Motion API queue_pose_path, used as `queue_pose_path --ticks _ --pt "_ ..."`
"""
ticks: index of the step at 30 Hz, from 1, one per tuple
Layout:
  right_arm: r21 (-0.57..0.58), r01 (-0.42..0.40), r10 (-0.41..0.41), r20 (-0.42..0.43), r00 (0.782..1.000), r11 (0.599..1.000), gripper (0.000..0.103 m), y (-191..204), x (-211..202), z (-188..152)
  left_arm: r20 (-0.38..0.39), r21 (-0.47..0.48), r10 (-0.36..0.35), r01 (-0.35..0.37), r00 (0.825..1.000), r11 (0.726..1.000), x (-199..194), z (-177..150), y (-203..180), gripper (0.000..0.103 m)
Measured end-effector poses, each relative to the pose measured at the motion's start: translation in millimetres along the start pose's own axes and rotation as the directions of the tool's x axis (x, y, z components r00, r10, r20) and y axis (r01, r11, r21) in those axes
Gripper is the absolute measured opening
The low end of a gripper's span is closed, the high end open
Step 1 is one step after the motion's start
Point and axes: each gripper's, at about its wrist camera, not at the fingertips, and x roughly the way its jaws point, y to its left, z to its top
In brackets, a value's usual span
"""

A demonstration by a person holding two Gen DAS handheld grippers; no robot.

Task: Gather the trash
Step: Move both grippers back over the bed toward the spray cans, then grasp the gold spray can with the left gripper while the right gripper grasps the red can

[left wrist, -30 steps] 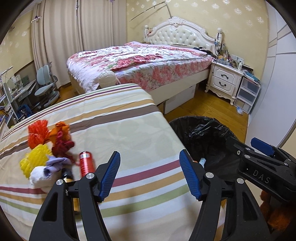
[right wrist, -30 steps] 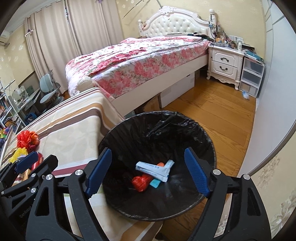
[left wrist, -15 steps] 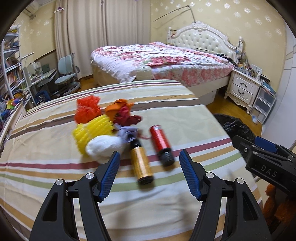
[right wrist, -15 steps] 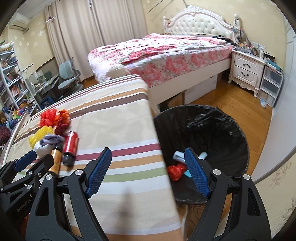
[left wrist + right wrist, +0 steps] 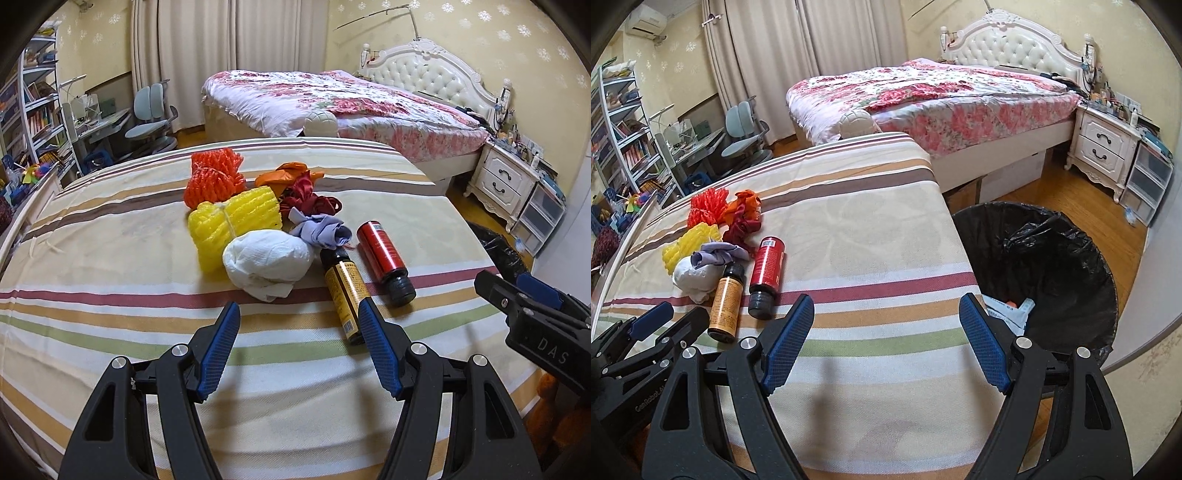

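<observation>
A pile of trash lies on the striped tablecloth (image 5: 110, 266): an orange foam net (image 5: 214, 181), a yellow foam net (image 5: 232, 221), a white tissue wad (image 5: 266, 262), a lilac rag (image 5: 321, 229), dark red ribbon (image 5: 306, 199) and an orange scrap (image 5: 288, 175). An amber bottle (image 5: 345, 291) and a red bottle (image 5: 384, 254) lie beside it. My left gripper (image 5: 298, 306) is open and empty, just short of the tissue, its right pad over the amber bottle's base. My right gripper (image 5: 886, 301) is open and empty above bare cloth, between the bottles (image 5: 768, 266) and the black-lined bin (image 5: 1052, 266).
The bin stands on the wooden floor against the table's right edge, with some packaging (image 5: 1008, 314) inside. A floral bed (image 5: 942, 96) and a white nightstand (image 5: 1104, 147) are behind. A desk, chairs and shelves (image 5: 33, 110) stand at the far left.
Both views have swung left, away from the bin and onto the table. The trash pile and bottles have come to the middle of the left wrist view. Both jaws stay as wide.
</observation>
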Motion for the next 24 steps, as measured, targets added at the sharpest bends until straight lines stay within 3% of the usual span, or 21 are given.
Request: queue_pose_path --ticks 15,18,24 --pt "0.036 -0.016 0.016 0.000 1.000 0.999 0.079 -13 5 1 -0.010 0.038 0.007 -0.006 1.000 0.999 16 7 -22 0.064" --pt "0.043 -0.021 0.021 0.000 1.000 0.999 0.079 -15 6 1 -0.016 0.049 0.010 -0.010 1.000 0.999 18 6 -22 0.057" --pt "0.037 -0.021 0.021 0.000 1.000 0.999 0.079 -15 6 0 -0.036 0.074 -0.006 0.009 0.999 0.997 21 4 -25 0.030"
